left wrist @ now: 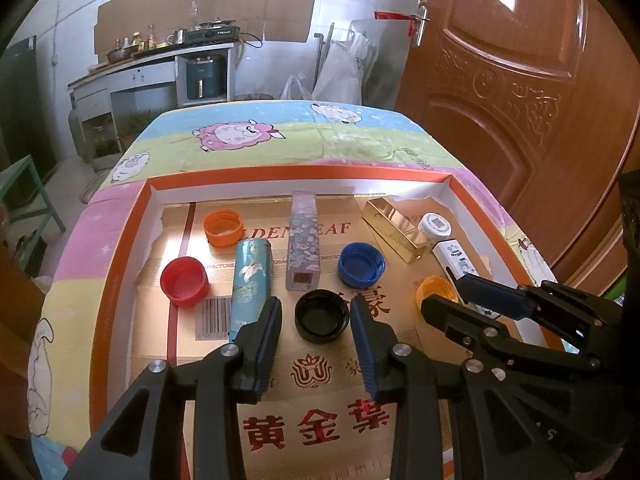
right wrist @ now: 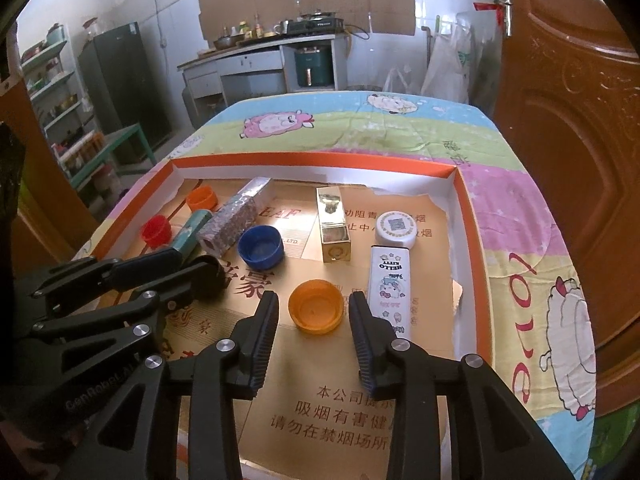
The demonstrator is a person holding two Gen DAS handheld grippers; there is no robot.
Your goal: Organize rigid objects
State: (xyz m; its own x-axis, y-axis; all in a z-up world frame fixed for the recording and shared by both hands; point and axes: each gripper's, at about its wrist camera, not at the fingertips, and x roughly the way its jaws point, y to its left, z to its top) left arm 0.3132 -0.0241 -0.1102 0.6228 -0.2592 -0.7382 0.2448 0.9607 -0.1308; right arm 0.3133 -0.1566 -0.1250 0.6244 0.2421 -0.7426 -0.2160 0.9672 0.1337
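Note:
A shallow orange-rimmed cardboard tray (left wrist: pixel 120 260) holds everything. My left gripper (left wrist: pixel 316 307) is open, its fingers either side of a black cap (left wrist: pixel 322 316) lying mouth up, with a thin gap at each pad. My right gripper (right wrist: pixel 314 302) is open astride a yellow-orange cap (right wrist: pixel 316 306), also not pressing on it. Farther back lie a red cap (left wrist: pixel 184 282), an orange cap (left wrist: pixel 223 227), a blue cap (left wrist: pixel 361 265), a teal tin (left wrist: pixel 250 280), a floral box (left wrist: pixel 304 248), a gold box (right wrist: pixel 334 226), a white round lid (right wrist: pixel 395 229) and a Hello Kitty box (right wrist: pixel 390 280).
The tray sits on a table under a pastel sheep-print cloth (left wrist: pixel 280 148). A brown wooden door (left wrist: pixel 520 100) stands close on the right. A kitchen counter (right wrist: pixel 260 60) and a green shelf frame (right wrist: pixel 132 140) lie beyond the table's far edge.

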